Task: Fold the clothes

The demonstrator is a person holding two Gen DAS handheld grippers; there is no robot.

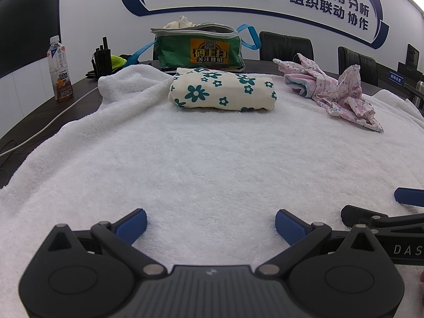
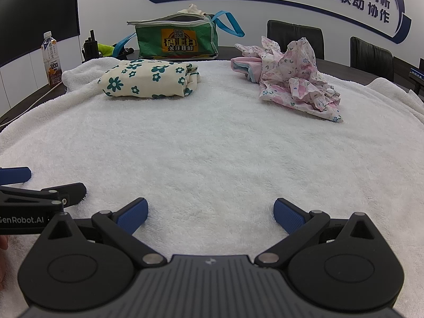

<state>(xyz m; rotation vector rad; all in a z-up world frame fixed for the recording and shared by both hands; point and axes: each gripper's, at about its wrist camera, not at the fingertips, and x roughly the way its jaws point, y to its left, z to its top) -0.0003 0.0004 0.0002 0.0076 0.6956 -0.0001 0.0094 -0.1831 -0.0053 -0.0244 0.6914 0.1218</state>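
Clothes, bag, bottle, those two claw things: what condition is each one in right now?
Green-flowered garment: folded into a neat bundle on the white towel.
Pink floral garment: crumpled, unfolded.
Green bag: top open, cloth poking out.
Oolong tea bottle: upright, capped.
Left gripper: open, empty.
Right gripper: open, empty.

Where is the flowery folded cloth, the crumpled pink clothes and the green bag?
folded cloth with teal flowers [image 1: 222,91]: left wrist view, middle of its top face.
crumpled pink clothes [image 2: 296,79]: right wrist view, middle of the heap.
green bag [image 1: 198,51]: left wrist view, its front label.
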